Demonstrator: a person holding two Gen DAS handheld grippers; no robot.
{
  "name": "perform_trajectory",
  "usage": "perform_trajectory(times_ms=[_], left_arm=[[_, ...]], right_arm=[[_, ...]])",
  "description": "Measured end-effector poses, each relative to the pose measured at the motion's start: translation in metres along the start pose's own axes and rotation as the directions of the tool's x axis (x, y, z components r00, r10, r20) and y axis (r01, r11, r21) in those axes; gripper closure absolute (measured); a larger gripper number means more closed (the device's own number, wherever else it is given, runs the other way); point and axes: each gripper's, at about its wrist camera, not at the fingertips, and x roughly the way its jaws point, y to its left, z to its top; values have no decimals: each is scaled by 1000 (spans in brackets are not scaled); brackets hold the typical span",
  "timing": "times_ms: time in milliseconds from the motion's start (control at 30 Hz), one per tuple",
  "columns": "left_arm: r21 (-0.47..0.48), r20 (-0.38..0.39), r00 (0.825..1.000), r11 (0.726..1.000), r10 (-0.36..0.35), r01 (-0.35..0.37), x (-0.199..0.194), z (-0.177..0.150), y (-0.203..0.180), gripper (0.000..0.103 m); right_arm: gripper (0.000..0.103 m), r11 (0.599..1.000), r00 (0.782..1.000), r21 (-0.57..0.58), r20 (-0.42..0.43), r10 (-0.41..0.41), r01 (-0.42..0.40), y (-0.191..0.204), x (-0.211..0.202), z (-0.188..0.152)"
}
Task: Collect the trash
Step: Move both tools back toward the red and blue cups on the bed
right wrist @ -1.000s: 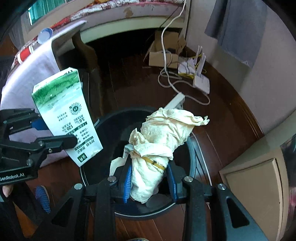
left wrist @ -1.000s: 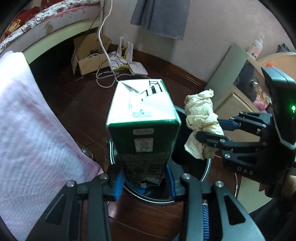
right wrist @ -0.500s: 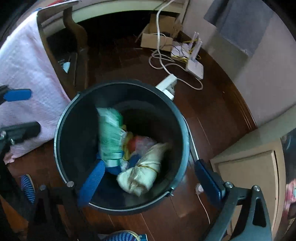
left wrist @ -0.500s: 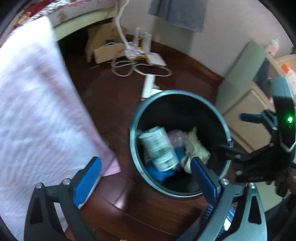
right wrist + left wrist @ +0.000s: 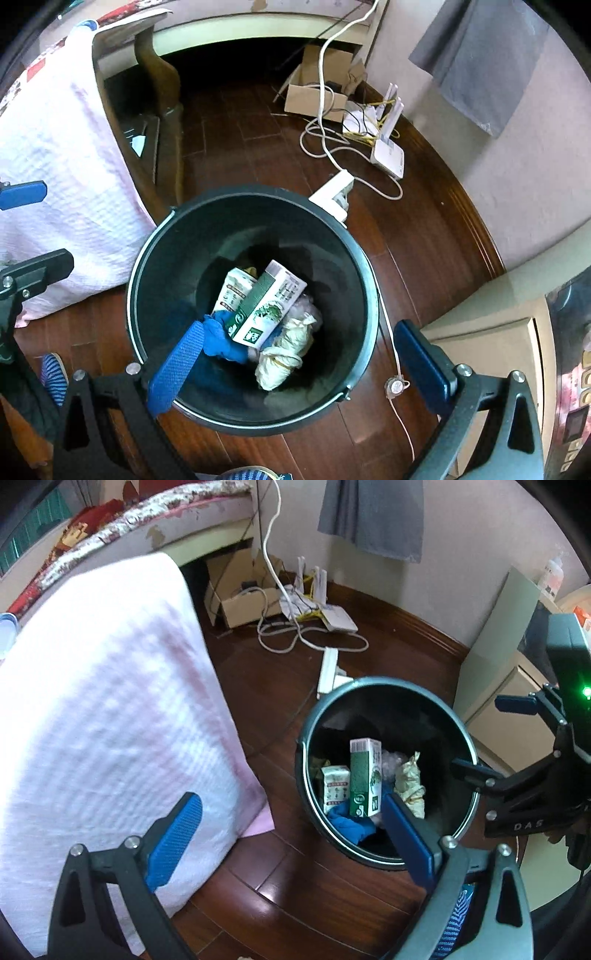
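**Trash lies in the bin, both grippers empty**

The green milk carton (image 5: 266, 306) and the wadded paper bundle (image 5: 284, 355) lie inside the black trash bin (image 5: 155, 258) on the wooden floor (image 5: 413, 236). The left hand-held gripper (image 5: 291, 834) and right hand-held gripper (image 5: 299, 365) hang above the bin, both spread wide, holding nothing.
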Motion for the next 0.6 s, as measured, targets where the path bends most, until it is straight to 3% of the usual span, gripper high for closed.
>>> perform_trajectory(times_ms=[300,600], left_arm=[[-36,97,995,999,33,-29,-46,6,19,4],[-79,141,988,995,69,-58,-69,0,39,3]], right_arm=[[0,1000,994,-21,108,13,-11,21,-43,22],[0,998,982,-63,185,30,-18,45,-77,39]])
